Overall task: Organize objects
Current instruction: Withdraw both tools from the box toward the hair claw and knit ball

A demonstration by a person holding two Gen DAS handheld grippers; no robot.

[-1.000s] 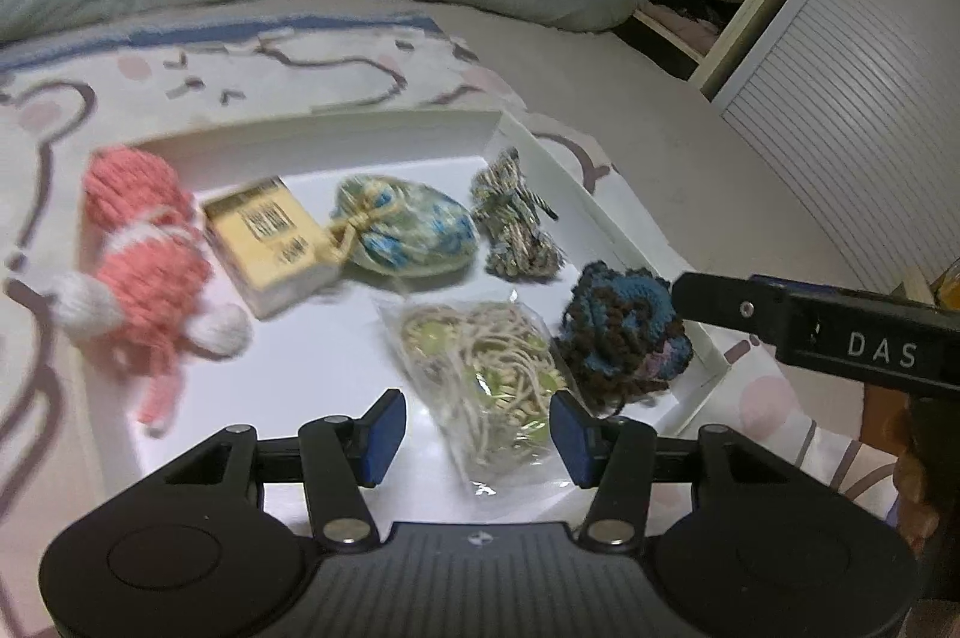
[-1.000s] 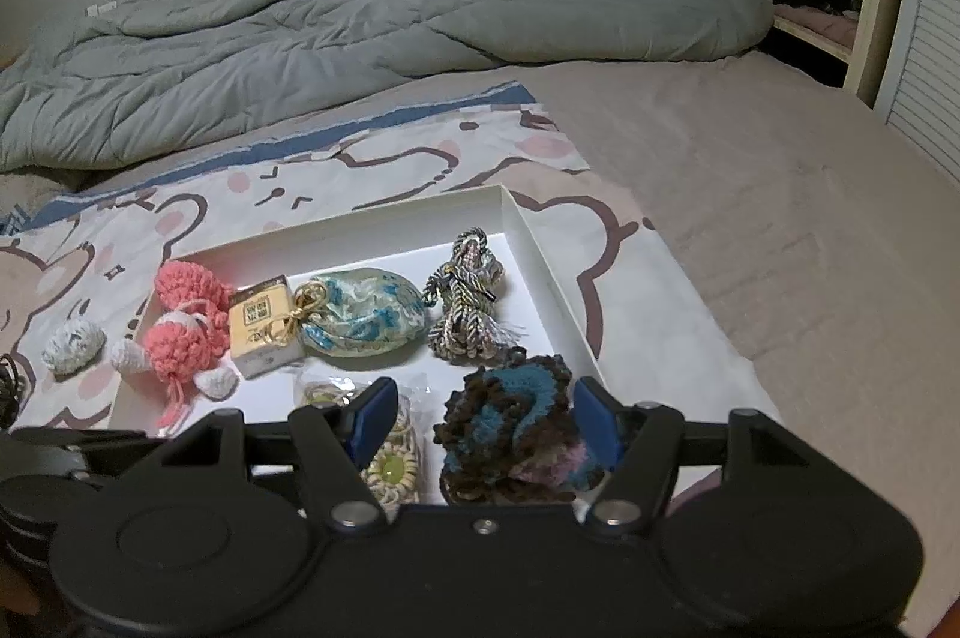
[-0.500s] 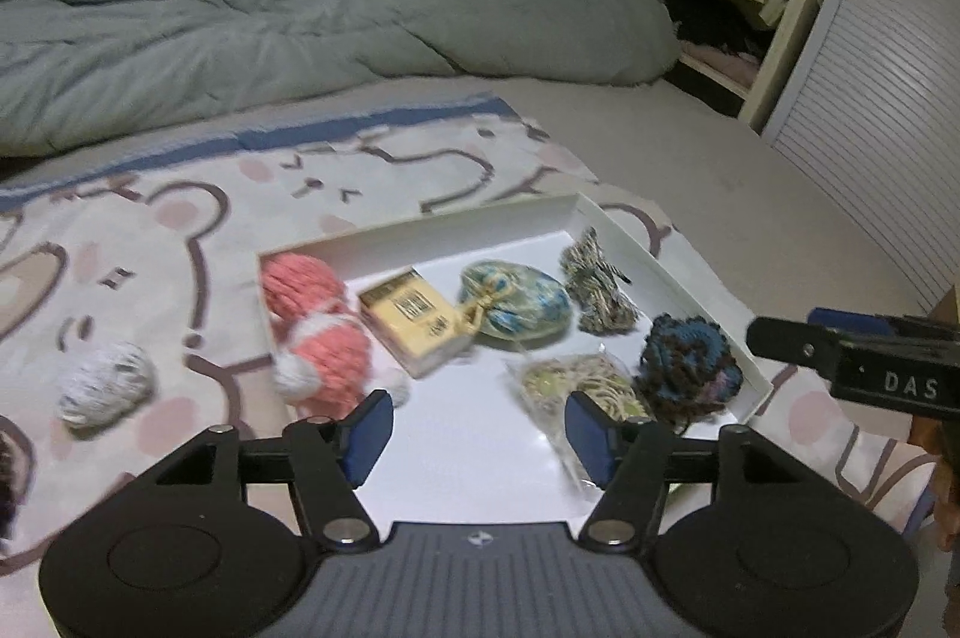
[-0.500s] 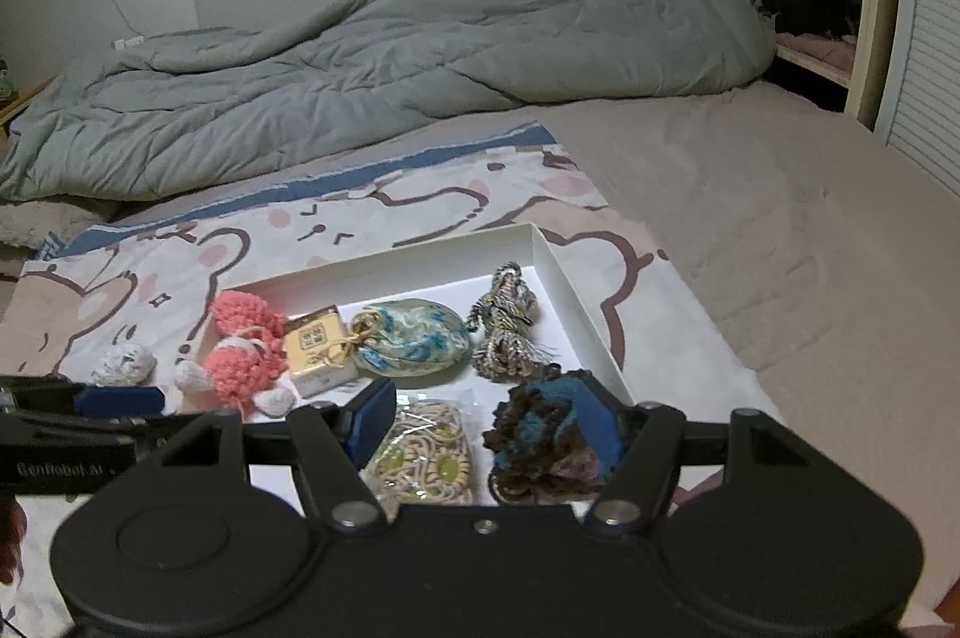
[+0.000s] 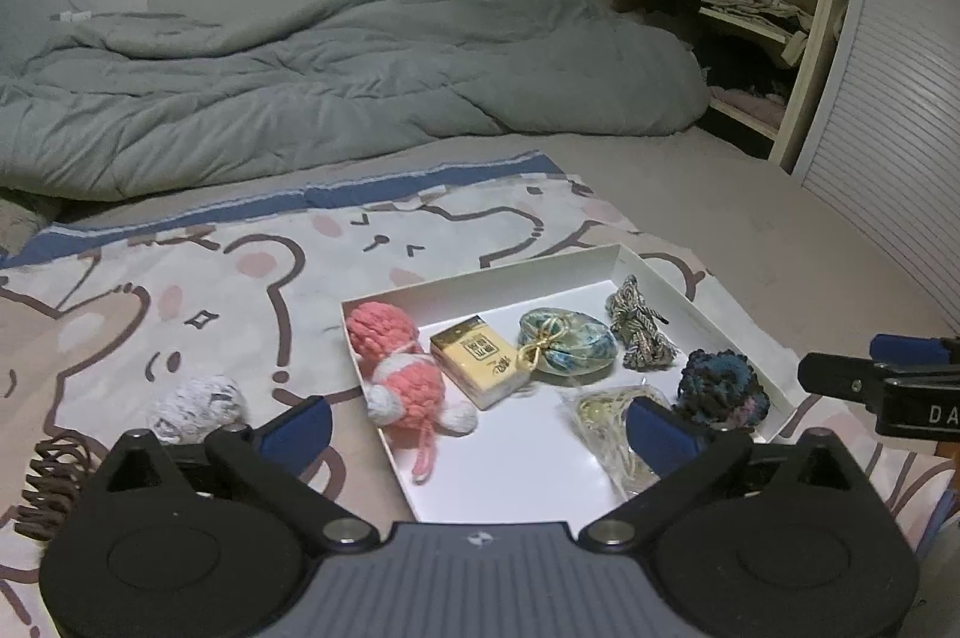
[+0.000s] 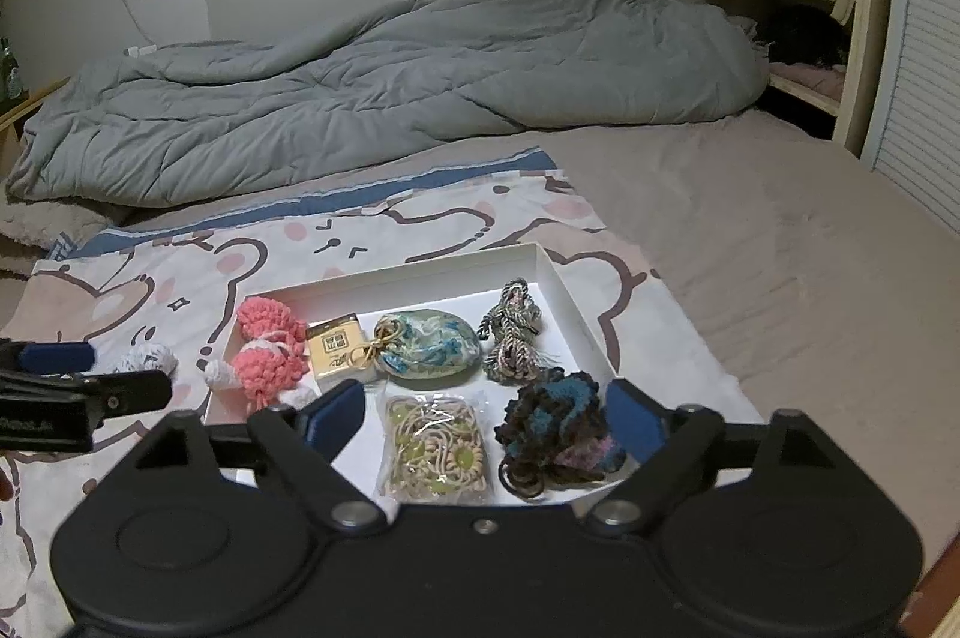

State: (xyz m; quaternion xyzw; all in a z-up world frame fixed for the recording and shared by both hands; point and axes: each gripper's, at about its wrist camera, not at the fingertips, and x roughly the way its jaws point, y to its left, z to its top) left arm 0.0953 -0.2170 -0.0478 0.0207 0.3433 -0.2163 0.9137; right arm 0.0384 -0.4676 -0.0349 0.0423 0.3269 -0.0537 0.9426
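white tray (image 6: 564, 287) lies on the bear-print sheet (image 6: 420, 224) on the bed, holding a pink crochet toy (image 6: 264, 365), yellow box (image 6: 336, 347), blue-green pouch (image 6: 432, 350), twisted cord (image 6: 513, 338), bag of hair ties (image 6: 435, 443) and dark crochet scrunchie (image 6: 555, 428). a white yarn ball (image 5: 198, 407) and brown coil (image 5: 51, 482) sit outside its left edge. left tongs (image 5: 477, 425) and right tongs (image 6: 480, 410) are both opening, empty, above the tray's near edge. bare bed spreads to the right.

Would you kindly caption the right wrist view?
Opening right tongs above a white tray holding six small trinkets on a bed.
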